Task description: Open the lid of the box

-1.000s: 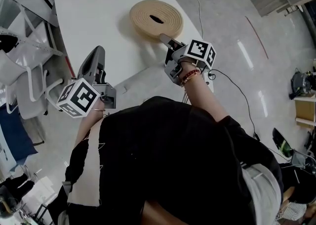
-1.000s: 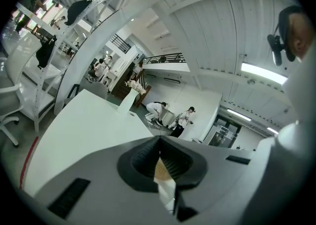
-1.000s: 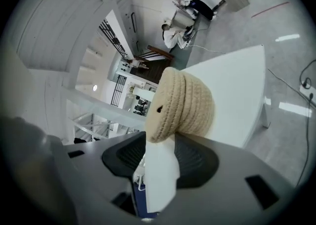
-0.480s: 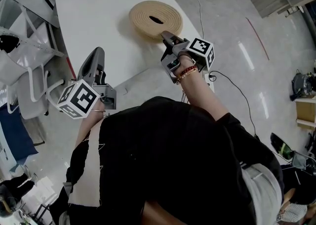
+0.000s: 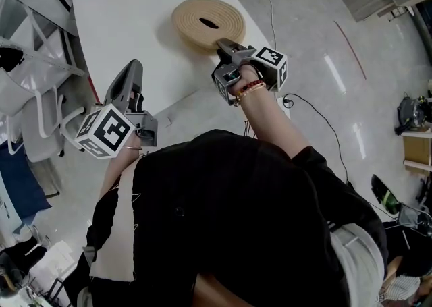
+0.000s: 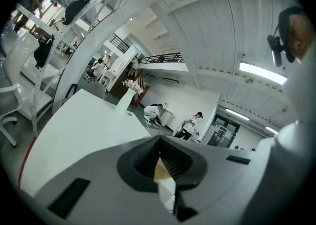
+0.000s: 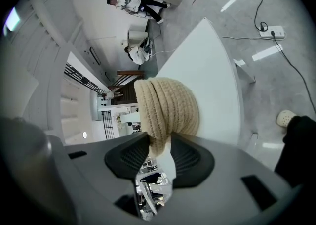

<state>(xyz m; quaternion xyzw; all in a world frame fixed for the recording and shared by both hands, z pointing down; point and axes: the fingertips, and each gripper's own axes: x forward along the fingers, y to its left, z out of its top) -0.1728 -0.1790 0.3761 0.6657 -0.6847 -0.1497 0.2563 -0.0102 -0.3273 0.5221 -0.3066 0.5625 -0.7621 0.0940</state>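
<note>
A round woven straw box with its lid point(image 5: 208, 23) lies on the white table point(image 5: 121, 9). My right gripper point(image 5: 226, 48) reaches the box's near rim; in the right gripper view its jaws point(image 7: 159, 150) are closing with the woven rim point(image 7: 165, 108) between the pads, a sliver of gap still showing on the right side. My left gripper point(image 5: 133, 68) is held at the table's near left edge, well away from the box. In the left gripper view it point(image 6: 159, 162) points over the table point(image 6: 74, 120), tips together and nothing held.
White chairs point(image 5: 34, 110) stand left of the table. A power strip with a cable point(image 5: 287, 102) lies on the floor to the right, and the right gripper view shows it too point(image 7: 274, 32). Several people work far off in the hall.
My right gripper has moved left and forward to the box's rim, and its jaws now straddle it. The left gripper has stayed almost still.
</note>
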